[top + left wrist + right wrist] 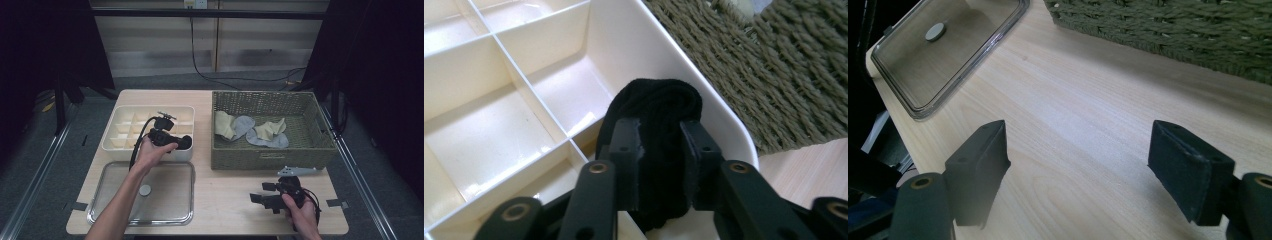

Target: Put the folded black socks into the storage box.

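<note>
The left hand-held gripper [659, 165] is grasping a rolled black sock [656, 112] over the cream plastic divided box's [634, 45] near right compartment, while the right hand-held gripper [1088, 175] is hovering released above the pale wooden desk [1083, 120].

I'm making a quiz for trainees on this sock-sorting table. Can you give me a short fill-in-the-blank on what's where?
1. The left gripper holds a rolled sock coloured ____.
2. That sock is over the divided white ____.
3. The loose beige and grey socks lie in the woven ____.
4. The right gripper has its jaws ____.

Missing words: black; organizer box; basket; open
</note>
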The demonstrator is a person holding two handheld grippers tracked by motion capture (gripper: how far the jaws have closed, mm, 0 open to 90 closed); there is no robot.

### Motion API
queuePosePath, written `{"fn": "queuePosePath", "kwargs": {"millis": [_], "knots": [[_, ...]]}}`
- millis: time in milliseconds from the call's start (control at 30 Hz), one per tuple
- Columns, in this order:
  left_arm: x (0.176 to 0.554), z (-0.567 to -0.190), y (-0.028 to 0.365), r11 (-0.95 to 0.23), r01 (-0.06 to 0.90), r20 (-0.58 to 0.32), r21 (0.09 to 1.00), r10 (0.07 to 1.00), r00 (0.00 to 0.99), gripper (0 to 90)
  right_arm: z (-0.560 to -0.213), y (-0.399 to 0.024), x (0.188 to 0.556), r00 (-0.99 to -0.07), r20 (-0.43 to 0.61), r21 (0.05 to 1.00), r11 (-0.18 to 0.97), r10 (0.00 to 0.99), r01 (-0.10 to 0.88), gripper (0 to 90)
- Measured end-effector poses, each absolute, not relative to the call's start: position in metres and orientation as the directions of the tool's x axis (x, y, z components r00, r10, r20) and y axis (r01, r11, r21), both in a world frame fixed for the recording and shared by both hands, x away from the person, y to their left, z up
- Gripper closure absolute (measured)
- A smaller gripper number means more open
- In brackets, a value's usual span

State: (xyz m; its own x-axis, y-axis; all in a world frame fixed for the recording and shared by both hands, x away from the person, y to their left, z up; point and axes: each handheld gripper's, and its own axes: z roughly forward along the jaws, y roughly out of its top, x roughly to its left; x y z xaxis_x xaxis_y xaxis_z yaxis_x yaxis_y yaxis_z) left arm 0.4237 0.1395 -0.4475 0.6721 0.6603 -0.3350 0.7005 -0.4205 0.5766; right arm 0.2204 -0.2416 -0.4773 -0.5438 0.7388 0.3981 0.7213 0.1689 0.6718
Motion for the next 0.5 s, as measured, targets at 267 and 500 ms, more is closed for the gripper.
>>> {"fn": "queuePosePath", "kwargs": {"millis": [267,500], "knots": [[0.422,-0.441,0.153,-0.368,0.718,-0.351,0.591,0.684,0.639,46.1,-0.475,-0.243,0.221,-0.531,0.386,0.675,0.162,0.754,0.72,26.2],[0.413,-0.424,0.169,-0.348,0.683,-0.327,0.642,0.682,0.655,33.7,-0.472,-0.242,0.221,-0.506,0.369,0.686,0.139,0.78,0.714,26.8]]}}
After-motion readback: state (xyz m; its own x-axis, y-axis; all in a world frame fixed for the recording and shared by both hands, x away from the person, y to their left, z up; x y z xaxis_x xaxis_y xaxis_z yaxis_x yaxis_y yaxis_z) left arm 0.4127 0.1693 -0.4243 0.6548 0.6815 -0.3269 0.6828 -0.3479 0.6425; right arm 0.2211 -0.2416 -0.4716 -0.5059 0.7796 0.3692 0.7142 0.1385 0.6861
